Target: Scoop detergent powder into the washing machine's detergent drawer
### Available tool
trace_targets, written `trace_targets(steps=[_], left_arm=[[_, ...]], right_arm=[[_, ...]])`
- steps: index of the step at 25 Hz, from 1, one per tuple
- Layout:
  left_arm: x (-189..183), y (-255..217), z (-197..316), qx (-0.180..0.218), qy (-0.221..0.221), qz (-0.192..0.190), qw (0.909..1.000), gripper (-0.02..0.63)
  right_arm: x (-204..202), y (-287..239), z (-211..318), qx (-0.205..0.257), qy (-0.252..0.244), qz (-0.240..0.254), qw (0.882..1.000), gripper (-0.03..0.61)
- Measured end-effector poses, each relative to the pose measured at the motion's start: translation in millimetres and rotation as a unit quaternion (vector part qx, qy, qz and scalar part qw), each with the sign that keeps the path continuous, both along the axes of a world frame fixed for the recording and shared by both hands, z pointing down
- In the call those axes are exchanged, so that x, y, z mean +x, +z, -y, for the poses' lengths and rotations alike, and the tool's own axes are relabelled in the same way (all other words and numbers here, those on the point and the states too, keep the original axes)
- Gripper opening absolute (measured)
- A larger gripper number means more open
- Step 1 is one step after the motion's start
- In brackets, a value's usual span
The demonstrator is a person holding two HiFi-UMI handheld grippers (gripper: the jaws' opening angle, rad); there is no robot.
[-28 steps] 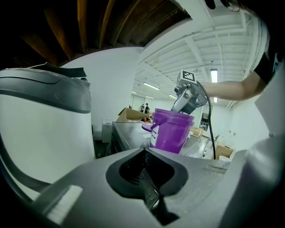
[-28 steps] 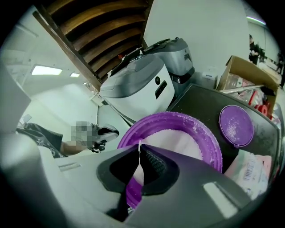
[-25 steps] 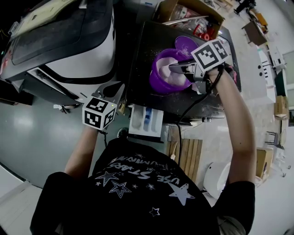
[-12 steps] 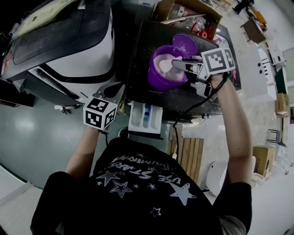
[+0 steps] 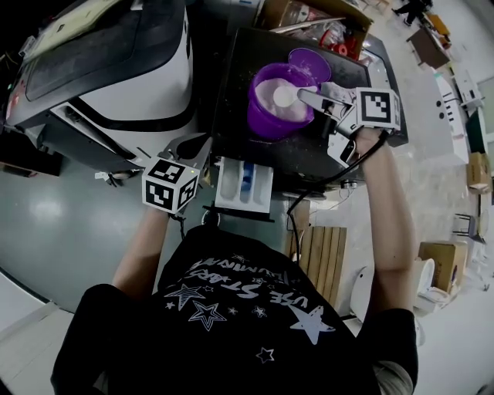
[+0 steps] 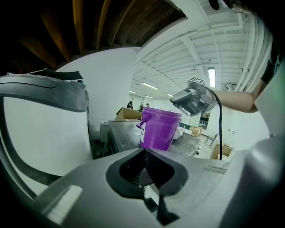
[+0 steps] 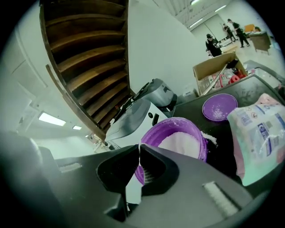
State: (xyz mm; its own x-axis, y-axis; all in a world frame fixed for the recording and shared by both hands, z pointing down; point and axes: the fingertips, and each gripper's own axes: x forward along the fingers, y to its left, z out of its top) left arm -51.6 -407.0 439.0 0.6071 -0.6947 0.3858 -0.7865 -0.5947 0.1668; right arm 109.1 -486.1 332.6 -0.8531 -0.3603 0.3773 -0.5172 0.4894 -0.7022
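A purple bucket (image 5: 272, 116) (image 7: 178, 141) of white detergent powder stands on the washing machine's black top (image 5: 309, 150). Over the powder sits a white scoop (image 5: 284, 96), and my right gripper (image 5: 309, 98) (image 7: 139, 151) is shut on its thin handle from the bucket's right side. The detergent drawer (image 5: 245, 185) is pulled out below the bucket, showing white and blue compartments. My left gripper (image 5: 193, 146) (image 6: 144, 152) is shut with nothing in it, just left of the drawer. From the left gripper view the bucket (image 6: 160, 129) is ahead.
The purple lid (image 5: 310, 63) (image 7: 219, 107), dusted with powder, lies behind the bucket. A detergent bag (image 7: 260, 133) lies to the bucket's right. A white and black machine (image 5: 116, 62) stands to the left, and a cardboard box (image 5: 309, 14) behind. A cable (image 5: 324, 181) hangs from the right gripper.
My right gripper has drawn back to the right across the bucket, and the scoop now shows above the powder. The left gripper has stayed beside the drawer.
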Motion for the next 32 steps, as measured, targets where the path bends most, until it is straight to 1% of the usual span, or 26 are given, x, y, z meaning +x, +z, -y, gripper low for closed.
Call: trace_targets(steps=[4, 8, 13, 18, 20, 24, 27, 31, 32], left_arm=[[1.2, 2.5, -13.5, -0.004, -0.004, 0.002, 1.0000, 0.002], [0.9, 2.8, -27.5, -0.004, -0.007, 0.006, 0.9999, 0.002], [-2.2, 6.1, -43.7, -0.007, -0.017, 0.011, 0.9998, 0.001], [-2.9, 16.5, -63.7, -0.016, -0.025, 0.017, 0.9994, 0.002], [-4.5, 24.2, -74.4, -0.023, -0.030, 0.022, 0.9990, 0.002], [-5.1, 35.6, -94.3, -0.032, -0.040, 0.030, 0.9982, 0.002], [-2.7, 40.4, -106.5, -0.032, -0.044, 0.036, 0.9979, 0.002], [-5.0, 47.8, -126.4, -0.038, -0.054, 0.041, 0.9970, 0.001], [-5.1, 49.4, -131.5, -0.040, -0.056, 0.043, 0.9968, 0.002]], right_arm=[[7.3, -3.6, -6.5, -0.001, 0.027, 0.038, 0.999, 0.035], [9.7, -17.7, -16.8, -0.002, 0.041, 0.084, 0.996, 0.035], [5.5, -27.7, -43.2, 0.005, 0.031, 0.123, 0.992, 0.035], [-1.0, -12.7, -79.3, -0.007, 0.018, 0.152, 0.988, 0.035], [-6.3, -0.3, -95.0, -0.009, 0.010, 0.148, 0.989, 0.035], [-15.8, 29.2, -123.7, -0.002, -0.007, 0.114, 0.993, 0.035], [-20.9, 52.1, -140.6, -0.008, -0.016, 0.099, 0.995, 0.035], [-37.5, 80.8, -160.9, -0.028, -0.028, 0.113, 0.993, 0.035], [-38.7, 89.6, -164.2, -0.031, -0.027, 0.106, 0.993, 0.035]])
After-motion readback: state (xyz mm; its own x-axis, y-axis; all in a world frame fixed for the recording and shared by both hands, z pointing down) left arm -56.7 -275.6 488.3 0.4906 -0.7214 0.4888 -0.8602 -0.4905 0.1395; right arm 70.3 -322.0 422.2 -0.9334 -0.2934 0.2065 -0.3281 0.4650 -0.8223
